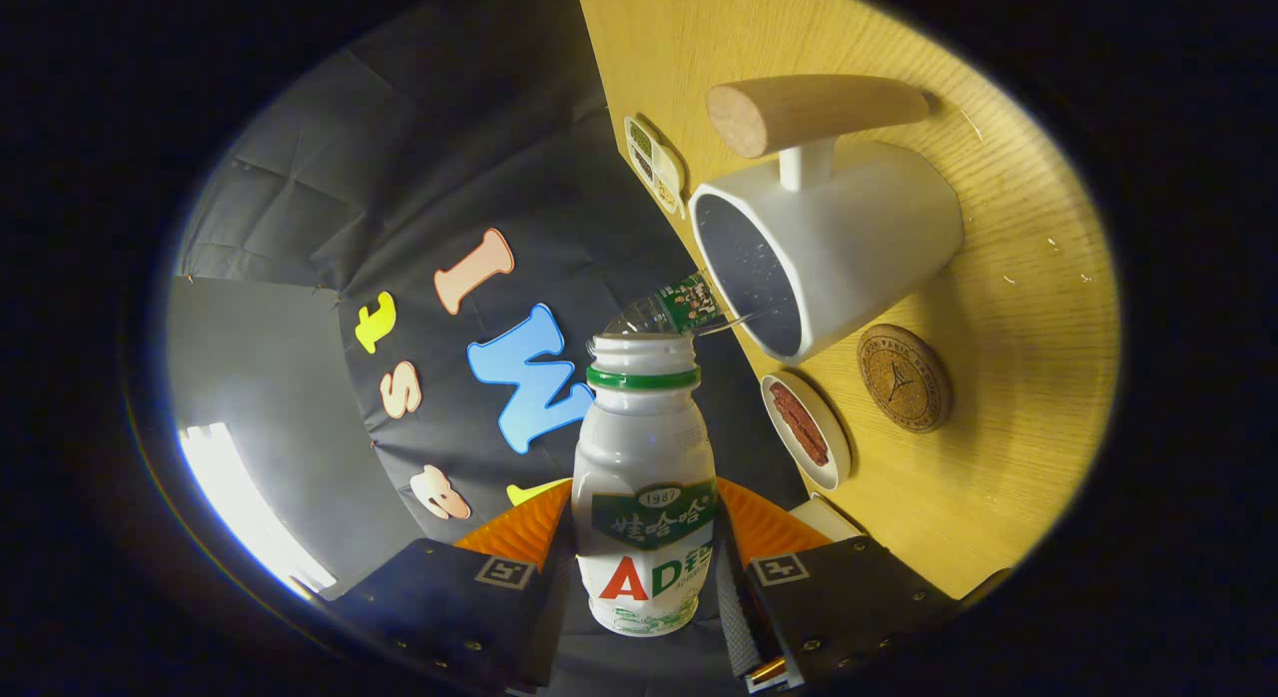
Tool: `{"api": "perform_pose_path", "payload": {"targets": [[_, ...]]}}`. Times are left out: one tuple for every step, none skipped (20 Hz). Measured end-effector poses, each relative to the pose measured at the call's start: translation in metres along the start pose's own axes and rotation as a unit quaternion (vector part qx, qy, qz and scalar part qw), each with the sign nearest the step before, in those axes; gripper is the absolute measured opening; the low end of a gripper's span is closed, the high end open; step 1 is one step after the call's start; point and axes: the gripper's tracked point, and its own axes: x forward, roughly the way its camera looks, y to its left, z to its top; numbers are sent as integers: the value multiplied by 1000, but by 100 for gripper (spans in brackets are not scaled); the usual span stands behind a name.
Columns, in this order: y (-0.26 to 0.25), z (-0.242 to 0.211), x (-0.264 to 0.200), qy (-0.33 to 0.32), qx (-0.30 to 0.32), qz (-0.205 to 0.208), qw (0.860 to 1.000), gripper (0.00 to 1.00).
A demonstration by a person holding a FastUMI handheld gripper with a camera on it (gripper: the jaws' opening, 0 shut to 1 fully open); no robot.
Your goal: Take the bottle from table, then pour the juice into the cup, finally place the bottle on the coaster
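My gripper (644, 567) is shut on a white juice bottle (644, 477) with a green neck ring, both fingers pressing its sides. The whole view is rolled sideways, so the bottle is tipped over and its open mouth points toward the white cup (849, 243). The cup has a wooden handle (814, 110) and stands on the wooden table (1008, 308) just beyond the bottle's mouth. Its dark inside faces me. A round cork coaster (904, 377) lies on the table beside the cup's base.
A small white dish (807, 429) holding reddish strips lies near the coaster, toward the fingers. A clear plastic bottle (674, 313) with a green label sits behind the juice bottle's mouth. A small packet (654, 166) lies at the table's far edge beyond the cup.
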Motion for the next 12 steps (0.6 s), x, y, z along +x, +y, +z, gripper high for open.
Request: {"api": "perform_pose_path", "payload": {"targets": [[-1,1,1,-1,1,-2,1000,64],[-1,1,1,-2,2,-2,1000,64],[-1,1,2,-3,4,-2,1000,64],[-1,1,2,-5,5,-1,1000,64],[-1,2,1,-6,7,-1,1000,64],[-2,3,0,-7,7,-1,1000,64],[-2,4,0,-9,8,-2,1000,64],[-2,5,1,-11,8,-3,1000,64],[-2,5,3,-12,10,-3,1000,64],[-2,5,4,-11,11,-2,1000,64],[-2,4,4,-12,12,-2,1000,64],[-2,4,4,-12,12,-4,1000,64]]}}
